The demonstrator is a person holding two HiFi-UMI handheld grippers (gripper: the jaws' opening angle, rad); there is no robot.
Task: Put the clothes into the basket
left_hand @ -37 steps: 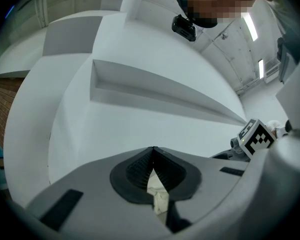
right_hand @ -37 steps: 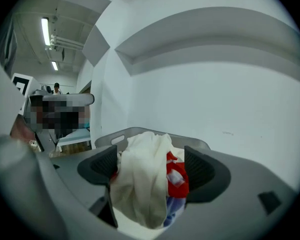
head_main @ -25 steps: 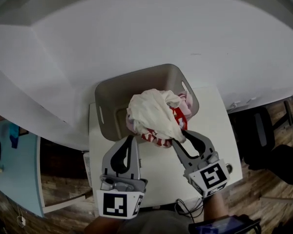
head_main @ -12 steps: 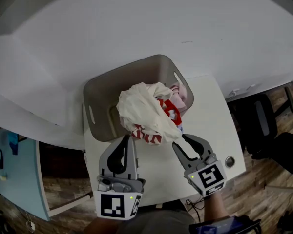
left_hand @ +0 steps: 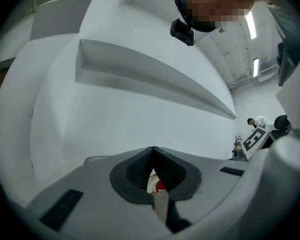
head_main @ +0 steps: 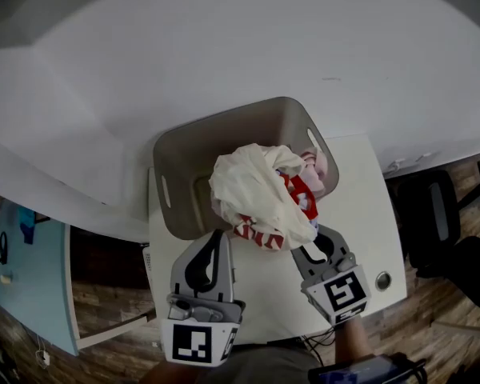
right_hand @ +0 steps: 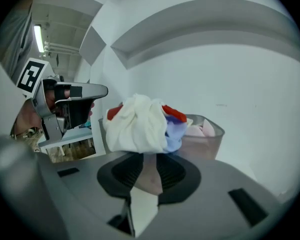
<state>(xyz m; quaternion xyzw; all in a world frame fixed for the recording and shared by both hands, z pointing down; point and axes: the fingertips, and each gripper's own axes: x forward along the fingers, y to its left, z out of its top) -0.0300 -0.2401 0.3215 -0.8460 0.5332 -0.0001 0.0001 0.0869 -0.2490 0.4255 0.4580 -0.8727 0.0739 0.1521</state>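
From the head view I see a grey plastic basket with slot handles at the far edge of a white table, against a white wall. A crumpled bundle of clothes, cream cloth on top and red-and-white patterned cloth beneath, sits over the near right part of the basket and spills across its near rim toward me. I cannot tell from here whether it rests on that rim.

The left gripper comes in at the bundle's near left edge and the right gripper at its near right edge, where cloth covers the tips. This view does not show how either pair of jaws stands.

The right gripper view settles that side. Its jaws have just been closing, and a pale pinkish tail of cloth is pinched between the pads, with the bundle bunched just beyond the tips. This view also shows a lilac fold in the bundle and pink cloth lying inside the basket on the right. The left gripper's marker cube stands off to the left.

The left gripper view shows mostly bare wall. Its pads meet at the tip, with a sliver of white and red cloth caught between them. Neither the basket nor the rest of the bundle appears there. The right gripper's marker cube shows at the far right.
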